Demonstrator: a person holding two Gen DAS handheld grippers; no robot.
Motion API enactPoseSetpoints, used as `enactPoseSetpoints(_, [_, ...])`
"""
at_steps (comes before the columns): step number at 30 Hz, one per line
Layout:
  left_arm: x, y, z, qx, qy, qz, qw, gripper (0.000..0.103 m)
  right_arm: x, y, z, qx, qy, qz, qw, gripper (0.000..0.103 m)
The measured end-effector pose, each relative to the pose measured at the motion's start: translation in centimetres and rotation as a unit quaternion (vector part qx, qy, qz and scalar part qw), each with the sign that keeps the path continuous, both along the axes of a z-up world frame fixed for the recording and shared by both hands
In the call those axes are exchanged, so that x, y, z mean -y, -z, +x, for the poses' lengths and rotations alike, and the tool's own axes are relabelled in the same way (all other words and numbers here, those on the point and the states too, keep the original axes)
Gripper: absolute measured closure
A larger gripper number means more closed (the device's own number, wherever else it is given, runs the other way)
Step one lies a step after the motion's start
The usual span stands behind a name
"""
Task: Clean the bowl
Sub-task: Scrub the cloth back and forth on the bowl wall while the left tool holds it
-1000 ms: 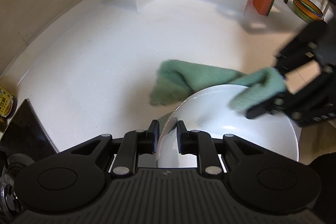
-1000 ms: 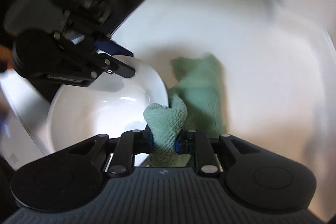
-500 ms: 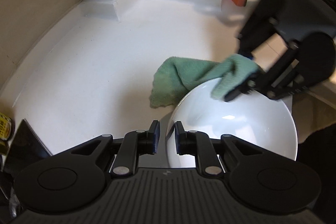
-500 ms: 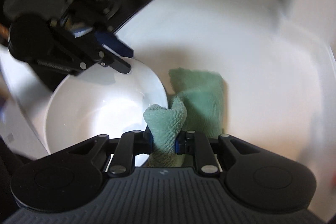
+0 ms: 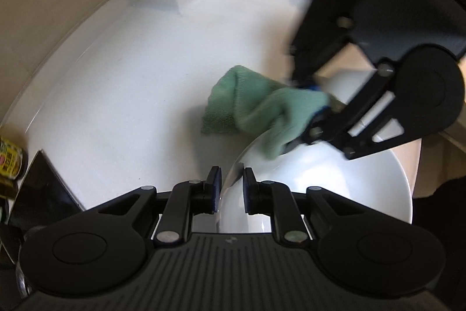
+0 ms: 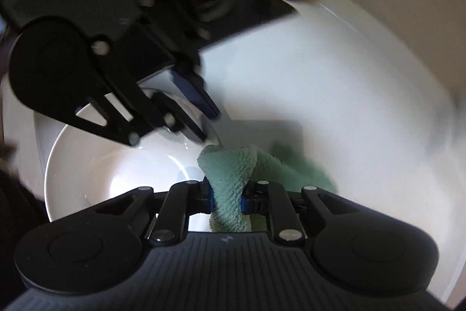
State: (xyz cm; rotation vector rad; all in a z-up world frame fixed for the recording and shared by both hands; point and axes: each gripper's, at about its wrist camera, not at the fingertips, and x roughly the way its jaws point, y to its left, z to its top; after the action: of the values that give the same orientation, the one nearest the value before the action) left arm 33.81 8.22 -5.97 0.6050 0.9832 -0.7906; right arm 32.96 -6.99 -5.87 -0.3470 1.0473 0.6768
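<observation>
Inside white bowl (image 5: 335, 179), green cloth (image 6: 230, 174) in right tool (image 6: 227, 196).

Cloth (image 5: 262, 107) over bowl (image 5: 335, 179) rim

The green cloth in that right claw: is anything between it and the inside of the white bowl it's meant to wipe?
Nothing visible. The green cloth, pinched in the right gripper, hangs at the white bowl's rim, with the open hollow right beside it. The left gripper only clamps the rim's edge, off to the side.
</observation>
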Motion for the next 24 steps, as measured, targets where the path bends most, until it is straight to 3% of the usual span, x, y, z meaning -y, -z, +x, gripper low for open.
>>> enactPoseSetpoints(3, [0.0, 0.0, -0.2, 0.003, -0.008, -0.004, 1.0, 0.084, 1.8, 0.2, -2.5, -0.02, 0.089, 0.038, 0.995, 0.089])
enactPoseSetpoints(8, [-0.2, -0.1, -0.6, 0.009, -0.012, -0.008, 0.9999, 0.083, 2.9, 0.6, -6.3, -0.016, 0.208, 0.086, 0.974, 0.087])
enactPoseSetpoints(11, [-0.5, -0.3, -0.6, 0.007, -0.005, -0.015, 0.9999, 0.086, 3.3, 0.6, -6.6, -0.019, 0.212, 0.095, 0.973, 0.087])
enactPoseSetpoints(14, [-1.1, -1.0, -0.5, 0.007, 0.014, -0.028, 0.9995, 0.087, 3.0, 0.4, -6.0, -0.012, 0.172, 0.069, 0.983, 0.088])
enactPoseSetpoints(19, [-1.3, -1.3, 0.1, -0.002, 0.034, -0.031, 0.9989, 0.087, 1.7, 0.0, -3.1, 0.013, 0.054, -0.008, 0.998, 0.09])
enactPoseSetpoints(24, [-1.2, -1.0, 0.5, -0.012, 0.027, -0.03, 0.9991, 0.087, -0.6, -0.3, 0.2, 0.034, -0.109, -0.05, 0.992, 0.089])
